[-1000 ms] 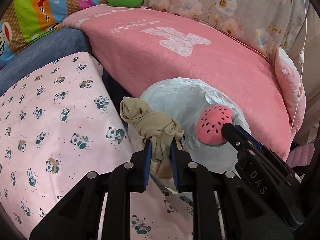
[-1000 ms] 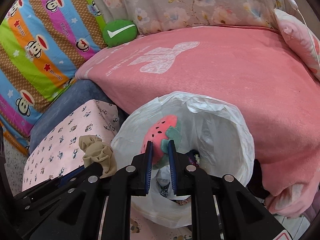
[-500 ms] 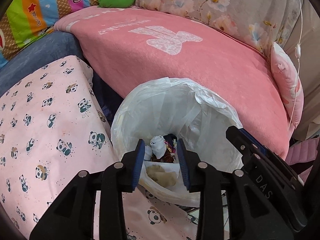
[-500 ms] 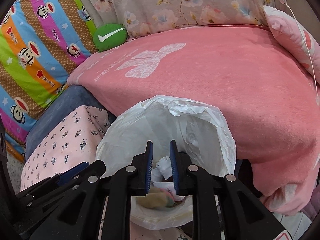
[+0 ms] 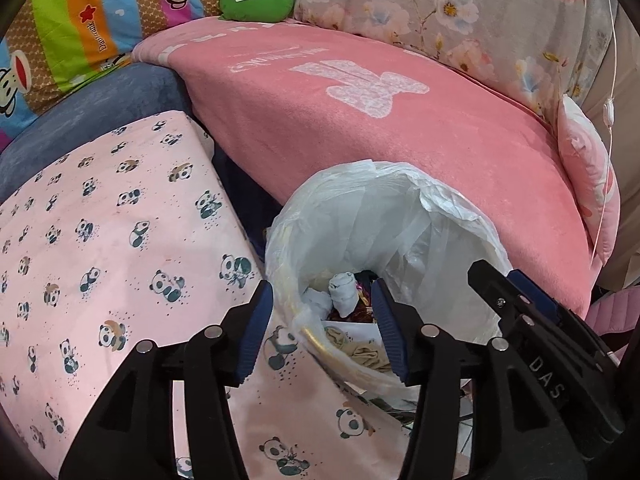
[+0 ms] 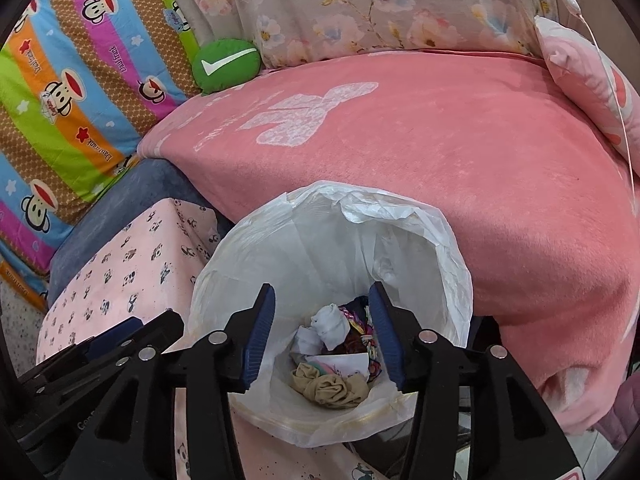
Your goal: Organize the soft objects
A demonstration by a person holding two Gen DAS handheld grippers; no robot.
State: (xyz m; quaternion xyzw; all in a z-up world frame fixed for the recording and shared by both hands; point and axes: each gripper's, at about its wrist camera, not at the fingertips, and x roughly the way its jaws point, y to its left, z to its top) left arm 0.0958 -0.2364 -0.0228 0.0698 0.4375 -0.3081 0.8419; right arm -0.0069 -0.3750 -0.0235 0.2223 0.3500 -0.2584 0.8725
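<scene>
A bin lined with a white plastic bag (image 5: pixel 400 208) (image 6: pixel 320 232) stands against the sofa. Inside lie a tan knotted stocking (image 6: pixel 328 388) (image 5: pixel 360 354), a white sock ball (image 6: pixel 332 326) (image 5: pixel 344 292) and other small fabrics. My left gripper (image 5: pixel 321 292) hovers over the bin's near-left rim. Its jaws are opening, with nothing between them. My right gripper (image 6: pixel 321 292) hangs over the bin's mouth, its jaws also opening and empty. The pink plush with black seeds is out of sight.
A pink blanket (image 6: pixel 440 152) covers the sofa seat behind the bin. A panda-print pink cushion (image 5: pixel 100 240) lies left of it. A green check-mark pillow (image 6: pixel 226 64), a striped monkey cushion (image 6: pixel 72 80) and a pink pillow (image 6: pixel 588 80) line the back.
A second ago the left gripper held the tan stocking and the right held the pink seeded plush over the bin. Both were let go into the bin, and both pairs of jaws have spread.
</scene>
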